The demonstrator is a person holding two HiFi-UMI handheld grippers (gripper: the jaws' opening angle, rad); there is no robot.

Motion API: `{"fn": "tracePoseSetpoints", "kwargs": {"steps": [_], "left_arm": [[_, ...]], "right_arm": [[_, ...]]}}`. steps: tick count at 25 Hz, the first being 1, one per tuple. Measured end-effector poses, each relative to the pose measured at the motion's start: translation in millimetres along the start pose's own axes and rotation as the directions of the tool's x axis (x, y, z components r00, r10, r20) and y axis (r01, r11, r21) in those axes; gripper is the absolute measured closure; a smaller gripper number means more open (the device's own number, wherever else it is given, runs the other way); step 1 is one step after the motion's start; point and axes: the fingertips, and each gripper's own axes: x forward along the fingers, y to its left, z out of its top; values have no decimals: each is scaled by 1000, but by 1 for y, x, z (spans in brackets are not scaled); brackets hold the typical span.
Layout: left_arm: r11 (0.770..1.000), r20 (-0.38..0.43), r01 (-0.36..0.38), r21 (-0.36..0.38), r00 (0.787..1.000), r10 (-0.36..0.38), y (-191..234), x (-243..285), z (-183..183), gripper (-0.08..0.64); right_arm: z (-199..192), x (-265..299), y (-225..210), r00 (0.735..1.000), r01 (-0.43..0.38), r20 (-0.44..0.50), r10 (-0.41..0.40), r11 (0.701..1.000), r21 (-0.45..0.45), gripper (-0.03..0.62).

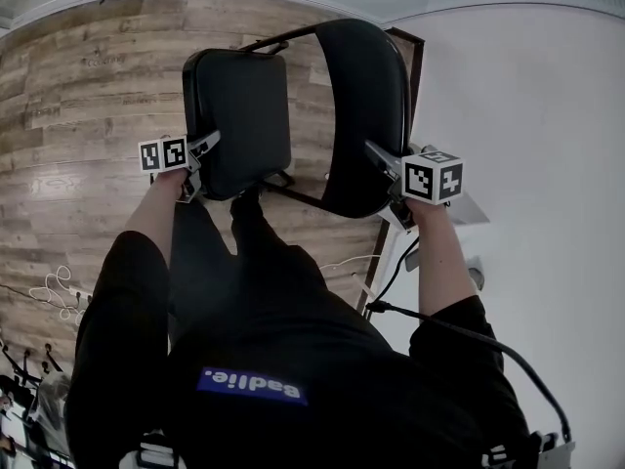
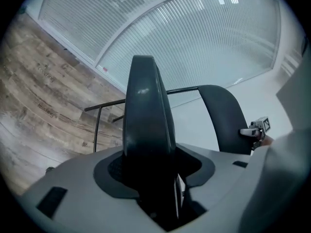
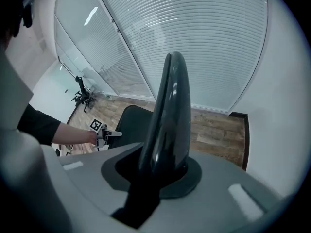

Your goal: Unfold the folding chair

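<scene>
Head view looks steeply down over the person's dark top at the folding chair [image 1: 293, 115], which stands on the wood floor [image 1: 88, 106] right beside a white wall [image 1: 527, 106]. Its black seat [image 1: 239, 120] lies to the left and its curved backrest [image 1: 361, 106] to the right, the two apart, with thin frame tubes [image 1: 283, 39] joining them at the far end. Both arms reach forward and downward, elbows a little bent, sleeves drawn back from the forearms. The left gripper [image 1: 208, 145] is clamped on the near corner of the seat, and the right gripper [image 1: 377, 154] is clamped on the near edge of the backrest. A black cable [image 1: 459, 335] trails along the right arm. Only the gripper views show the grips up close: the left gripper view has the seat's padded edge [image 2: 146, 120] filling the gap between its jaws, with the backrest [image 2: 223, 115] and the other gripper [image 2: 255, 129] beyond. The right gripper view has the glossy backrest [image 3: 167, 125] wedged between its jaws. Those views alone also show the window blinds [image 3: 184, 33] behind the chair.
</scene>
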Motion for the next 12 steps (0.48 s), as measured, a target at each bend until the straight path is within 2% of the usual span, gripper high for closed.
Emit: {"fn": "tracePoseSetpoints", "kwargs": {"steps": [6,12], "left_arm": [[999,32,30,-26,999,-29,55,-4,-2,345],[998,37,13,-61,999,-11,120,-7,-6,310]], "right_arm": [[-14,19,-23,998,-64,27,63,998,26,520],[-27,47,-39,988,-150,51,148,988,46,520]]}}
